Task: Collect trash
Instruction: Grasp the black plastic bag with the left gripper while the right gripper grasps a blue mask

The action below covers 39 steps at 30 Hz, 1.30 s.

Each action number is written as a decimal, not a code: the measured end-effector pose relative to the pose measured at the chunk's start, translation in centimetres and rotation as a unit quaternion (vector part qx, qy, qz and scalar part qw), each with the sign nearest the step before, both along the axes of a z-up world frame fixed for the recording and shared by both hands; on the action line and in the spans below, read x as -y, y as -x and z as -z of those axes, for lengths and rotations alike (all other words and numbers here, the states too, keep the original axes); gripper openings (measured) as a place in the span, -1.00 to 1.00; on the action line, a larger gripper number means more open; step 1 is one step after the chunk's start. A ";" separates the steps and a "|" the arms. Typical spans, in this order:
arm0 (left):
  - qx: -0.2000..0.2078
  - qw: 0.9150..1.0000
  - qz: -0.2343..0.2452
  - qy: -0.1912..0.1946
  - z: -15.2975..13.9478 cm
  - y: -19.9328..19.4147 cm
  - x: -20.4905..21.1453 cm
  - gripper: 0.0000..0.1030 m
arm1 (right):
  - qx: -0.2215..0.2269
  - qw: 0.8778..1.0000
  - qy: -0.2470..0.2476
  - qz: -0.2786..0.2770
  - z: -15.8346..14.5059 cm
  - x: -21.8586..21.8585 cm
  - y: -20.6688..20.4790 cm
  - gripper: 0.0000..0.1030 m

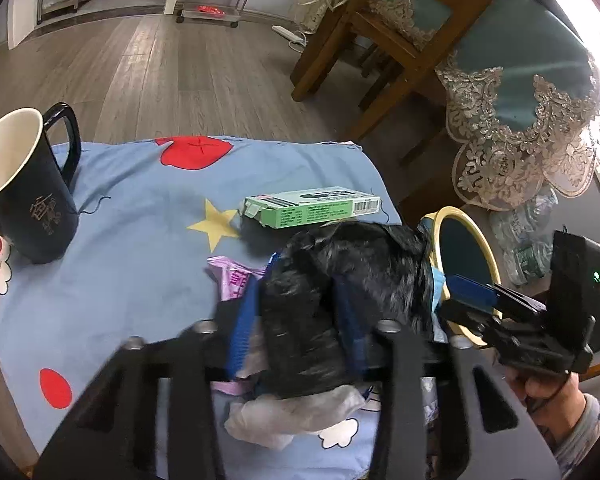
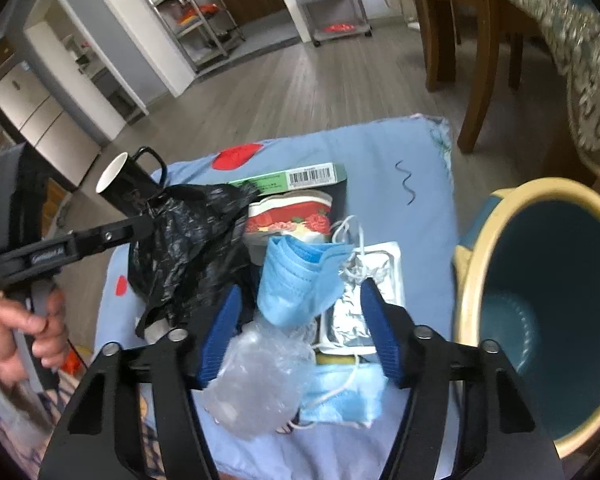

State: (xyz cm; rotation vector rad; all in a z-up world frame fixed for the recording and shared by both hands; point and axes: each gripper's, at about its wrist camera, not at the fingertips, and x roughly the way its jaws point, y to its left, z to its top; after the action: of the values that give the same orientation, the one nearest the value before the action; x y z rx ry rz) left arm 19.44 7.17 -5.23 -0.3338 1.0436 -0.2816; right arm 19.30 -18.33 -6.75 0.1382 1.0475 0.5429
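The left gripper (image 1: 300,320) pinches the crumpled black plastic bag (image 1: 340,272); the right gripper (image 2: 300,332) stands half open around a blue face mask (image 2: 296,276), near the right edge of the light-blue patterned cloth (image 2: 412,152).

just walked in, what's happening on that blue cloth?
A person is clearing trash with a hand-held gripper in each hand. The left hand-held gripper is clamped on a crumpled black plastic bag. The right hand-held gripper is open over a blue face mask, clear wrap and a foil tray, gripping nothing yet. The bin stands beside the cloth; a mug and green box sit untouched.
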 end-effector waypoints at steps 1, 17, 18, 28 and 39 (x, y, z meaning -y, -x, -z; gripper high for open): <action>-0.002 1.000 0.000 0.004 0.0 0.1 -0.2 -0.66 | -0.004 1.000 -0.001 -0.001 0.2 -0.1 -0.2 0.01; 0.099 0.993 -0.007 0.067 -7.3 4.3 -1.0 -0.90 | 0.027 0.997 -0.075 0.006 -2.8 1.6 1.3 -0.72; 0.110 0.991 -0.009 0.070 -8.0 4.7 -1.2 -0.90 | 0.033 0.996 -0.081 0.006 -3.3 1.8 1.6 -0.72; 0.147 0.985 -0.023 0.084 -10.1 5.3 -1.1 -0.91 | 0.084 0.991 -0.100 0.041 -5.9 4.5 2.9 -0.72; 0.152 0.987 0.025 0.054 -10.5 4.0 5.5 -0.91 | 0.121 0.984 -0.067 0.113 -7.0 10.6 6.2 -0.72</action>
State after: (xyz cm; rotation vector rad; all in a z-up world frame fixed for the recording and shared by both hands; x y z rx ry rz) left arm 15.39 1.66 5.31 -0.3503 0.7375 -0.4208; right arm 13.14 -28.93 0.26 0.2989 0.7466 0.4123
